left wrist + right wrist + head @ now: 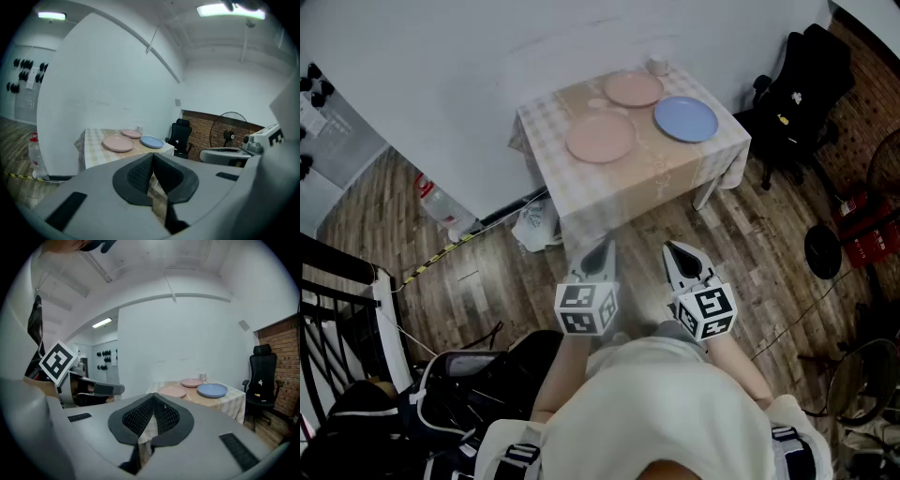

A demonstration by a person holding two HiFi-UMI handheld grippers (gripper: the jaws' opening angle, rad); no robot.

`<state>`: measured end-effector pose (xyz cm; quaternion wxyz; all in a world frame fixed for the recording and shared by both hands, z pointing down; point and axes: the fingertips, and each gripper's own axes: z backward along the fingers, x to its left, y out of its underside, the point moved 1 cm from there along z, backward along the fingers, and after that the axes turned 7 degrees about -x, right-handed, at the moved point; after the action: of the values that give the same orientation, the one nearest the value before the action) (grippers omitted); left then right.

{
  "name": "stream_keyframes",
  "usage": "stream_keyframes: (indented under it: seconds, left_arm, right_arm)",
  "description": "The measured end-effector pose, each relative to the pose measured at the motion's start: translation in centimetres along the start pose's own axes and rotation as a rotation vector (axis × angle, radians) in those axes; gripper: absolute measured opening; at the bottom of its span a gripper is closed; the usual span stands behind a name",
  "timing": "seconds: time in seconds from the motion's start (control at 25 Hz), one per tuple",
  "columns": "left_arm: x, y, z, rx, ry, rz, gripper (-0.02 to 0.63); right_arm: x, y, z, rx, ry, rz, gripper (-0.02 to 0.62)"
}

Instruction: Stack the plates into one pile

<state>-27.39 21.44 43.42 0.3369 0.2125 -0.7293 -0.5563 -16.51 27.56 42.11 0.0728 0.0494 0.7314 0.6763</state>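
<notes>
Three plates lie apart on a small table point(675, 178) with a checked cloth: a pink plate point(600, 137) nearest me, a second pink plate point(633, 89) at the back, and a blue plate point(685, 119) on the right. They also show as the near pink plate point(118, 143), the blue plate point(151, 141) and the blue plate point(212, 390) in the gripper views. My left gripper point(598, 256) and right gripper point(682, 258) hang side by side over the wooden floor, well short of the table. Both are shut with nothing between the jaws.
A small cup point(656, 66) stands at the table's back edge. A black office chair point(797, 94) is right of the table, with fans point(825, 251) on the floor nearby. A water bottle point(441, 206) and a bag point(534, 225) lie left of the table. A black rack point(337, 291) is at my left.
</notes>
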Motion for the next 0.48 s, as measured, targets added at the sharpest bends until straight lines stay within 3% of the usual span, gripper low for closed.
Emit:
stream_keyframes:
  seconds: [0.28,0.48]
  left_arm:
    - [-1.8,0.7,0.8,0.0,0.013,-0.01,0.003]
    - [-1.9,1.3,2.1,-0.005,-0.006,0.011,0.003]
  right_arm:
    - [-0.6,0.1,2.1,-0.004,0.03,-0.013,-0.002]
    - [0.2,0.9,2.1,0.022,-0.006,-0.007,-0.002]
